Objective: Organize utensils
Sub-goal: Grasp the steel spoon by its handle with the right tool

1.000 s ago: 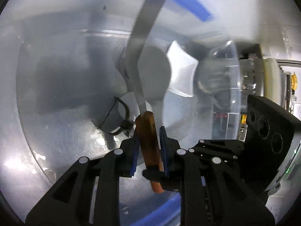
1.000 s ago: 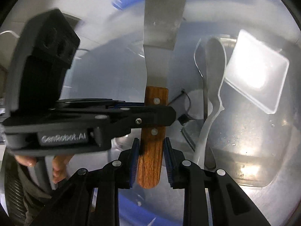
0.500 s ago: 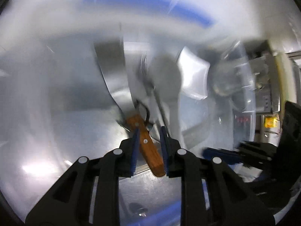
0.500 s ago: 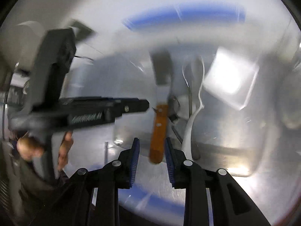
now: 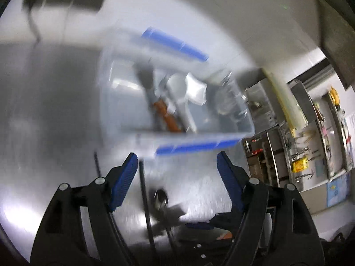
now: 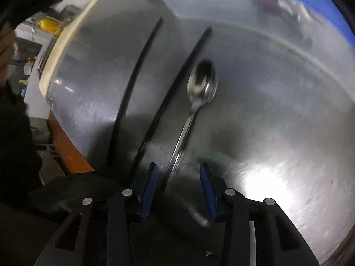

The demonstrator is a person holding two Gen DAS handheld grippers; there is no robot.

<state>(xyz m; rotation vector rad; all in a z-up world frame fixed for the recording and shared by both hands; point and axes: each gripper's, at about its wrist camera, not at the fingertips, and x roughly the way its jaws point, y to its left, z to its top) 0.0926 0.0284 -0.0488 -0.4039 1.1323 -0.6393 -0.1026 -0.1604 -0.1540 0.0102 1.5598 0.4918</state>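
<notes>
Left wrist view: the left gripper (image 5: pixel 177 164) hangs over a shiny steel table (image 5: pixel 55 110). Its 2 blue pads (image 5: pixel 123 178) have just been opening and now stand wide apart, with nothing between them. Past the tips sits a clear plastic box with blue handles (image 5: pixel 224 133). The picture is blurry, but inside the box lies a metal spatula with a brown wooden handle (image 5: pixel 166 117), next to a white plastic spoon (image 5: pixel 186 113) and a small clear square lid (image 5: pixel 195 88). Nearer the camera, on the bare table, lie a thin black chopstick (image 5: pixel 144 199) and the bowl of a shiny metal spoon (image 5: pixel 160 197). Shelves with tools (image 5: pixel 310 144) stand off to the right.

Right wrist view: the right gripper (image 6: pixel 178 177) points down at the same table (image 6: pixel 277 133). Its 2 blue pads (image 6: pixel 149 190) have just been opening too. They sit a little apart. The shiny metal spoon (image 6: pixel 200 84) lies flat on the table, and its long handle runs down into the gap between the pads. The pads do not press on it. 2 black chopsticks (image 6: pixel 137 75) lie just left of the spoon, side by side. The clear box (image 6: pixel 332 20) is at the top right corner, well apart from the spoon, with the brown handle (image 6: pixel 266 0) seen blurry through it.
</notes>
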